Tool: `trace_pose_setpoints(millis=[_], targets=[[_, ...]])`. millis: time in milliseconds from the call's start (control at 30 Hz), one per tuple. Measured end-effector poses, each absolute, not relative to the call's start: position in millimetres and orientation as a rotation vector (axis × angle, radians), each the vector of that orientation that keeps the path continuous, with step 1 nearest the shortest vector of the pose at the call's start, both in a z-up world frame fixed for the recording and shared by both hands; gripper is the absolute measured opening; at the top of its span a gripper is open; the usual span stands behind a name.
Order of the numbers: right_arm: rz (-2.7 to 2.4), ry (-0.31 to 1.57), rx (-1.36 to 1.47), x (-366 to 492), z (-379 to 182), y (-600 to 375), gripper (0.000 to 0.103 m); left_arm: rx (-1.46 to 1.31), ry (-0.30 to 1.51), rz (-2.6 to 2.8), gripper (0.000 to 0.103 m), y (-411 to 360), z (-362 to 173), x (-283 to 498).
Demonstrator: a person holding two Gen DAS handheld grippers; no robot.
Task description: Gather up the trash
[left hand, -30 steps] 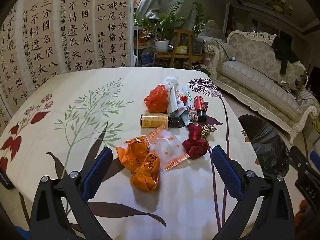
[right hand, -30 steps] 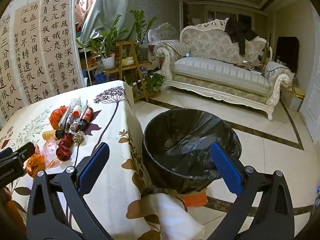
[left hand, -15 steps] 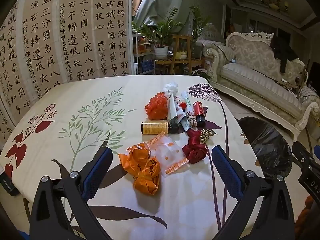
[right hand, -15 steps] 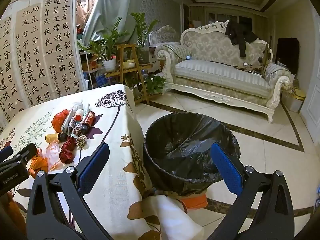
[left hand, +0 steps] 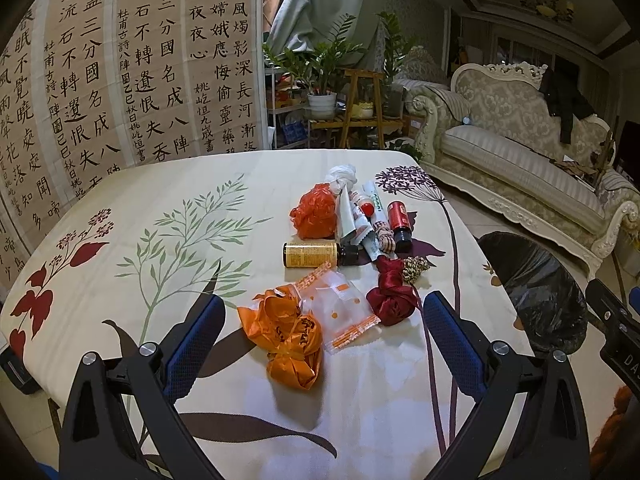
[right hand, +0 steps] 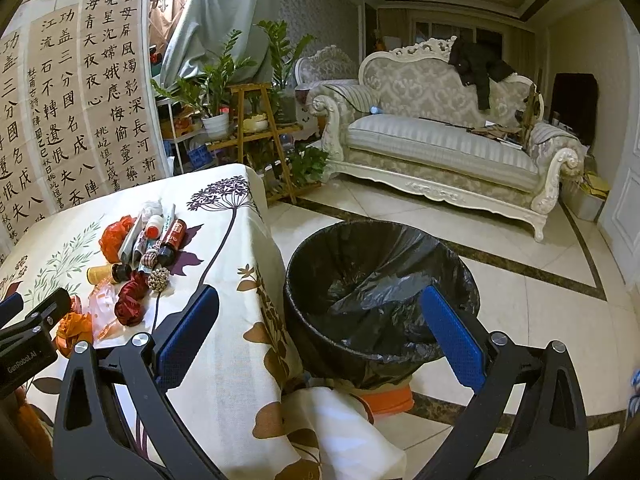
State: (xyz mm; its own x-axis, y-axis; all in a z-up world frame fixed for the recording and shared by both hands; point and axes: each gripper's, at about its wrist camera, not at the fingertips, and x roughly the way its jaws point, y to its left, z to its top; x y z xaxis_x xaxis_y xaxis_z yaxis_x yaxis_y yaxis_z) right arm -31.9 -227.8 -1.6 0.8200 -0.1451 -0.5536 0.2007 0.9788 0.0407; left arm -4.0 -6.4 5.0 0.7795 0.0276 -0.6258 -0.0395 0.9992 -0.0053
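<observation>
A pile of trash lies on the floral tablecloth (left hand: 132,216): an orange ribbon wad (left hand: 286,334), a clear plastic wrapper (left hand: 340,312), a dark red ribbon (left hand: 392,298), a gold-labelled bottle (left hand: 310,254), an orange bag (left hand: 316,216), a red-labelled bottle (left hand: 400,218) and tubes. My left gripper (left hand: 320,340) hovers open over the near table edge, its blue pads either side of the orange wad and wrapper, apart from them. My right gripper (right hand: 320,332) is open and empty above the bin (right hand: 380,300), which is lined with a black bag and stands beside the table corner.
A cream sofa (right hand: 440,140) stands across the tiled floor, with a dark garment on its back. Potted plants on a wooden stand (right hand: 252,120) sit behind the table. A calligraphy screen (left hand: 120,80) lines the far side. The bin (left hand: 532,292) shows at the table's right.
The left gripper has drawn back and risen a little, so the trash pile sits slightly farther off. The right gripper has shifted slightly, still over the bin. Both stay open.
</observation>
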Motion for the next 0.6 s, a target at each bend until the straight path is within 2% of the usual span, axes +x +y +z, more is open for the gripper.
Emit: trace_pose_setpoints(millis=[600], targets=[[-0.191,0.593,0.109,-29.9,-5.9,-229.6,0.099,-0.023,0.677,0.022,0.097,-8.2,1.0,-1.6]])
